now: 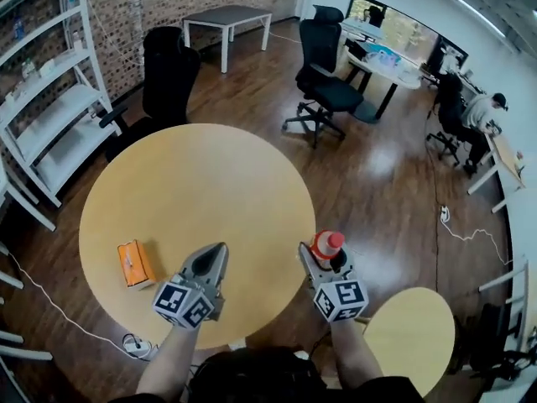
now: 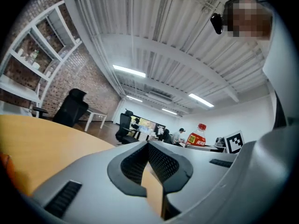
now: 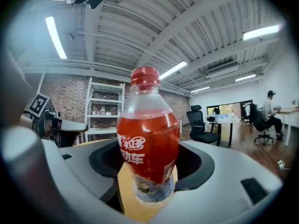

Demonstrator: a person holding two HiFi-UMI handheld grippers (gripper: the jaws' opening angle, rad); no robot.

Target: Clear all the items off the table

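A red drink bottle [image 3: 147,134] with a red cap stands upright between the jaws of my right gripper [image 3: 148,174], which is shut on its lower body. From the head view the bottle [image 1: 327,245] and right gripper [image 1: 323,259] hang just past the near right rim of the round wooden table [image 1: 193,183]. My left gripper [image 1: 220,252] is over the table's near edge, its jaws shut with nothing between them [image 2: 147,146]. An orange box [image 1: 134,264] lies on the table to the left of it. The bottle [image 2: 196,135] also shows to the right in the left gripper view.
Beyond the table stand a black office chair [image 1: 168,78] and a second one [image 1: 327,74]. White shelving [image 1: 50,116] lines the left wall. A small round table [image 1: 411,334] is at the lower right. A person [image 1: 478,112] sits at a far desk.
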